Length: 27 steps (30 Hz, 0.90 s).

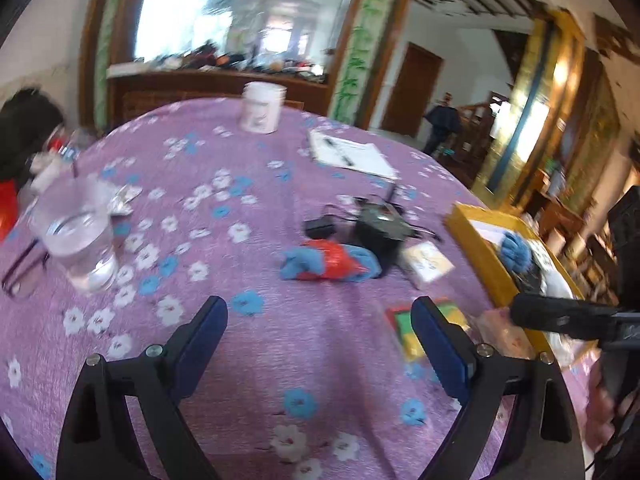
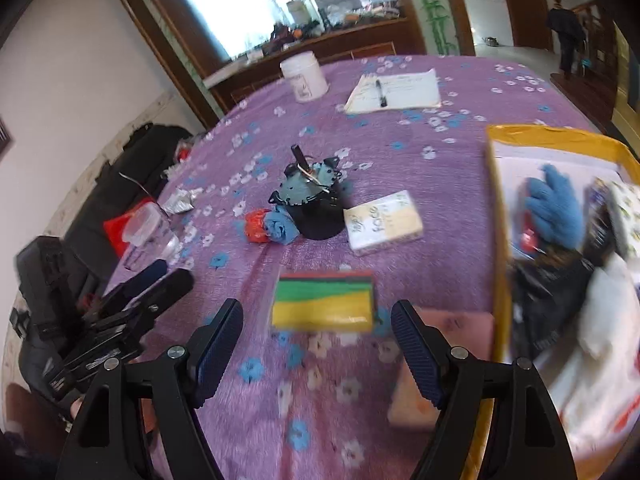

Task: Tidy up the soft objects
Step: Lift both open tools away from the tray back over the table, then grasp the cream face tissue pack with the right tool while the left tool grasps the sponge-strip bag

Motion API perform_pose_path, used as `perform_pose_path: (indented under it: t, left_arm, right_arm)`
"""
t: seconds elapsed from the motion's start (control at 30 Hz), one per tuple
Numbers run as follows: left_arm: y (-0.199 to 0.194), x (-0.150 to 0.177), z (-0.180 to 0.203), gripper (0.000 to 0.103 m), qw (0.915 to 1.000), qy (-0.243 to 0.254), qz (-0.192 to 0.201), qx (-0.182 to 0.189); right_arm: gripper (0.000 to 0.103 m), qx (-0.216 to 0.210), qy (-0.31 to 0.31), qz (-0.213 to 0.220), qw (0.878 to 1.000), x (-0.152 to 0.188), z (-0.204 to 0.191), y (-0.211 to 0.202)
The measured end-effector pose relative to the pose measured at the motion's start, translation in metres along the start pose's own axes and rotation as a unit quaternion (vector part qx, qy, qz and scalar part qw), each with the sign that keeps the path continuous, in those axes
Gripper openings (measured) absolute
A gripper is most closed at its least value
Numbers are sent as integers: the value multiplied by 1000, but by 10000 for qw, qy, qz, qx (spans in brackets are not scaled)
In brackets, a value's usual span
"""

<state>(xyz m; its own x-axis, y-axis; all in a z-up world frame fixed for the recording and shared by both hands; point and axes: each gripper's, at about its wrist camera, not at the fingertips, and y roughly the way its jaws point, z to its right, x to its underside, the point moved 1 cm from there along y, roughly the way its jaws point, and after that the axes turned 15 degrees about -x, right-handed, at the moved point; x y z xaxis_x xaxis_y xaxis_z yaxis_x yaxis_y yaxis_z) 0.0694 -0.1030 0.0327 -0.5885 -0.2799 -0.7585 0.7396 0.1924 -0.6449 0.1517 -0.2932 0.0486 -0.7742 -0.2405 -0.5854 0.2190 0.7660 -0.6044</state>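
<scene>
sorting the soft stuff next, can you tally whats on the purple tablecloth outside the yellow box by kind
blue and red glove bundle: 1
striped green and yellow cloth pack: 1
tissue pack: 1
pink pack: 1
black gadget: 1
glass of water: 1
white jar: 1
paper with pen: 1
total: 8

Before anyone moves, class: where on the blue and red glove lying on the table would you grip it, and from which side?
Grip the blue and red glove at its bunched middle, coming down from above. It lies crumpled low on the tablecloth, touching the black device behind, so a level approach looks blocked. Both grippers, left and right, have open, empty jaws.
</scene>
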Motion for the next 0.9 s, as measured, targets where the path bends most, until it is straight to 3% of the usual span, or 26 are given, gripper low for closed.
perform_pose_path:
  t: [0.1, 0.3, 0.37, 0.47, 0.53, 0.6, 0.63, 0.7, 0.9]
  left_arm:
    - [3, -1, -12, 92, 9995, -290, -45, -109]
    - [0, -1, -10, 92, 9996, -247, 6, -96]
    - [-2, -1, -10, 92, 9996, -247, 28, -100]
    - [-2, -2, -12, 92, 9995, -300, 44, -87]
    - [-2, -2, -13, 92, 9994, -325, 61, -66]
    - [-3, -2, -13, 92, 9995, -317, 61, -66]
    - [-3, -2, -13, 92, 9995, -320, 59, -60]
    - [-3, -2, -13, 92, 9995, -312, 52, -53]
    - [-2, -2, -10, 92, 9996, -259, 40, -64]
  right_arm:
    - [81, 75, 29, -261, 9996, -13, 9, 29]
    - [81, 157, 234, -546, 9981, -21, 27, 66]
    - [81, -75, 271, -673, 9973, -15, 24, 66]
    - [81, -1085, 615, -1104, 9860, 6, 11, 61]
    - [81, -1482, 607, -1274, 9788, 15, 1, 53]
    - [81, -1123, 399, -1048, 9873, 14, 0, 37]
    - [81, -612, 241, -809, 9946, 9, 5, 23]
    - [81, -20, 143, -513, 9986, 1, 16, 7]
    - [81, 614, 141, -345, 9974, -28, 40, 0]
